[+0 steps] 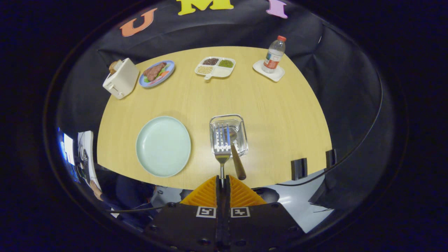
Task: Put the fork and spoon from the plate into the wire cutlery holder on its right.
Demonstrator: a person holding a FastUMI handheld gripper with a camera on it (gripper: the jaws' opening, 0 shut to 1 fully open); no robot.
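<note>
Between the orange fingers of the gripper, low in the centre, the fork is clamped by its handle, its tines over the wire cutlery holder. A wooden-handled spoon leans in that holder. Left of it lies the pale green plate. Upper left stands a toaster, upper right a water bottle.

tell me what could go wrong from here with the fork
The fingers are shut on the fork by its handle end only, so it may swivel or slip. Its tines hang over the wire cutlery holder, where the spoon already leans; the fork could strike the spoon or catch the holder's rim.
</note>
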